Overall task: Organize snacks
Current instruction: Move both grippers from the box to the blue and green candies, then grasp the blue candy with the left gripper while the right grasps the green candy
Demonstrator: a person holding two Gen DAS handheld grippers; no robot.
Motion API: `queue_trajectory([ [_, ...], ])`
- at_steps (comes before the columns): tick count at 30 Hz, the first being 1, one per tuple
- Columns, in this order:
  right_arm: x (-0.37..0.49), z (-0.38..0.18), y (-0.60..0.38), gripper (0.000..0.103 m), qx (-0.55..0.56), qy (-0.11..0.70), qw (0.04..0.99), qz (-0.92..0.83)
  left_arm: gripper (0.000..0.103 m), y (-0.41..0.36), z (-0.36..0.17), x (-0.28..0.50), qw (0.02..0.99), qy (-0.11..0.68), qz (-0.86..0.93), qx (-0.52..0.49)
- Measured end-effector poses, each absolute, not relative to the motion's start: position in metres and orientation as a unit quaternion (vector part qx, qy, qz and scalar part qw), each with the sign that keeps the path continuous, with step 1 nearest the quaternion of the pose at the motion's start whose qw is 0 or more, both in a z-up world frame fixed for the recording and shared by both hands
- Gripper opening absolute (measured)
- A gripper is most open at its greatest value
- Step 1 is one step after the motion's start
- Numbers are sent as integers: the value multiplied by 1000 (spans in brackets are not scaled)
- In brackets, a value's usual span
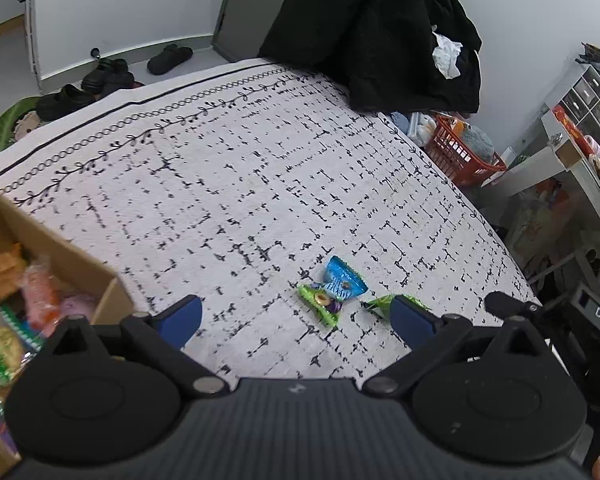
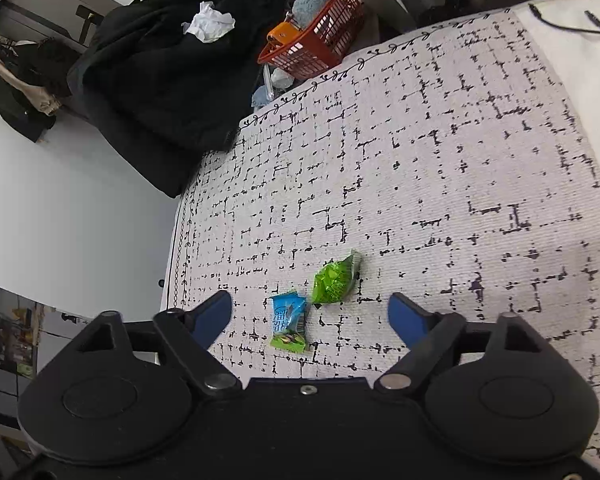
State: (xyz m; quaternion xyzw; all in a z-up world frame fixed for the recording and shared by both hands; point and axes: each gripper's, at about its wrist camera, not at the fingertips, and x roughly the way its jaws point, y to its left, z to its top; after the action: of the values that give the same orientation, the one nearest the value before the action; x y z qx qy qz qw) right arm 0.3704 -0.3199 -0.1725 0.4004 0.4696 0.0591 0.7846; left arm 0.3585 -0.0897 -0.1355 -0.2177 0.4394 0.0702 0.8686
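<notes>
A blue snack packet [image 1: 342, 280] lies on the patterned white cloth [image 1: 260, 184], overlapping a green packet with a fruit picture [image 1: 324, 304]. A second green packet [image 1: 378, 304] lies just to the right, partly hidden by the right finger of my left gripper [image 1: 296, 314]. That gripper is open, low over the cloth, with nothing between its fingers. In the right wrist view the blue packet [image 2: 287, 312] and the plain green packet [image 2: 336, 280] lie just ahead of my right gripper [image 2: 310, 306], which is open and touches neither. A cardboard box [image 1: 60, 256] holding several snacks stands at the left.
A black coat [image 1: 380, 32] is heaped at the cloth's far edge, with a red basket [image 1: 460, 152] beside it. Dark shoes [image 1: 108, 76] sit on the floor beyond. A shelf unit [image 1: 580, 120] stands at the right. A black cable [image 2: 572, 24] lies on the white cover.
</notes>
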Motion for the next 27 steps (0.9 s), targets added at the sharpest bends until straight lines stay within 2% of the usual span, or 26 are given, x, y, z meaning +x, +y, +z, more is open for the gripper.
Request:
queue_trajectory([
  [4,379,-184,-314,75,402,479,778,58,97,-94,-146,371,869,443,58,-212],
  [22,409,-230,-303,64,418,509,751,39,73,-120,-206,427,860,491,14,-142],
  [27,413,-239,-302,64,422,516,744,35,72,-128,-215,440,862,495,9,-106],
])
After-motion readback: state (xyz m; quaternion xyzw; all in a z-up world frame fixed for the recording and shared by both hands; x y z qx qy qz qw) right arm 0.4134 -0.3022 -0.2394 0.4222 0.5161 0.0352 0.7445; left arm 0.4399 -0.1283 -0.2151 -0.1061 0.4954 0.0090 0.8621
